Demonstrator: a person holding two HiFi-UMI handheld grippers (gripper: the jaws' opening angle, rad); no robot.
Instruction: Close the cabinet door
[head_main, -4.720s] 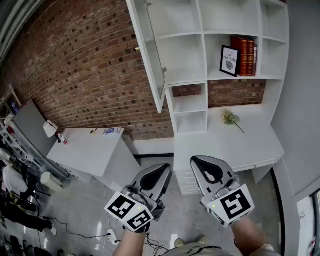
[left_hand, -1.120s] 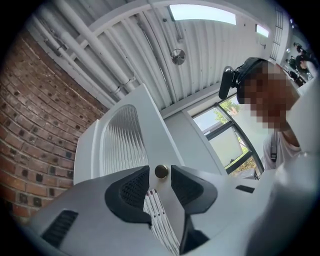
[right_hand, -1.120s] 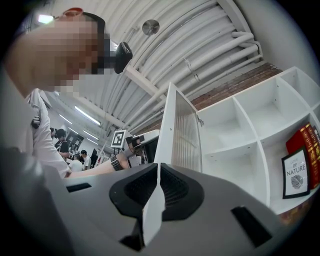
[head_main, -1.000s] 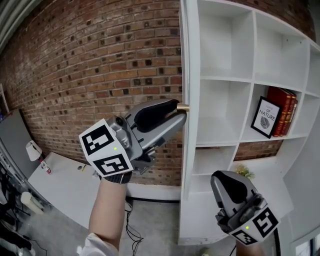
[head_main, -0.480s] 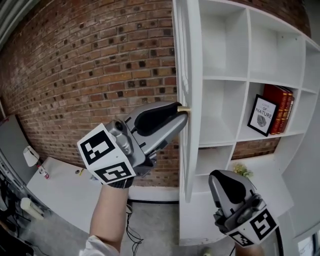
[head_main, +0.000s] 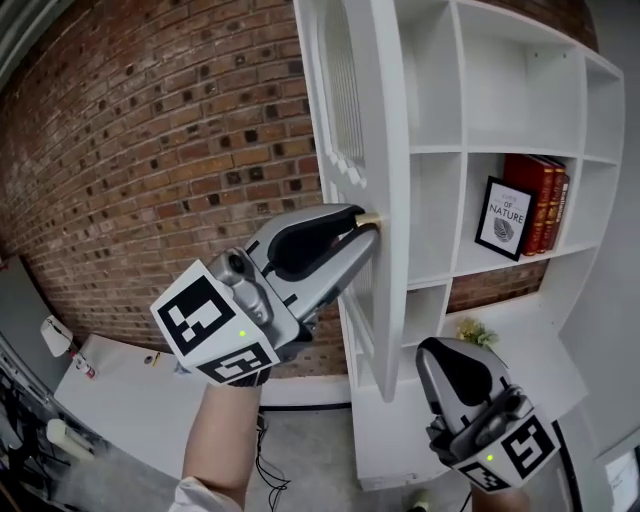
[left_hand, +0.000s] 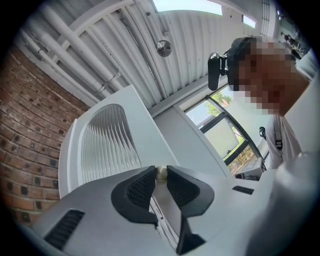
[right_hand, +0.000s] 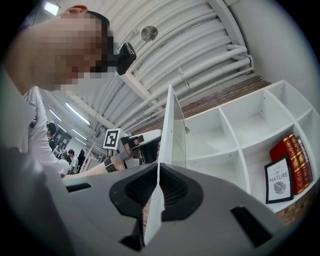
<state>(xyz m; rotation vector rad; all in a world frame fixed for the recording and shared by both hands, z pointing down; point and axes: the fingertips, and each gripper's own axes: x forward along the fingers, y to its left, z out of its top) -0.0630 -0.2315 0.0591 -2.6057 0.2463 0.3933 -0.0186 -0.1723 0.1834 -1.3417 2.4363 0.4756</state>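
Brass knob (left_hand: 160, 173) was nipped only at the tips of the left gripper's (head_main: 360, 232) closing jaws, right gripper (head_main: 428, 348) shut empty, so the door (head_main: 388, 150), ajar from the cabinet (head_main: 456, 100), could be lost mid-swing.

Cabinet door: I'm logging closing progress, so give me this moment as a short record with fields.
door: cabinet door ajar, swung out from the shelves
left: left gripper jaws closing on the brass knob
right: right gripper low, clear of the door, holding nothing
shelf contents: red books, framed print
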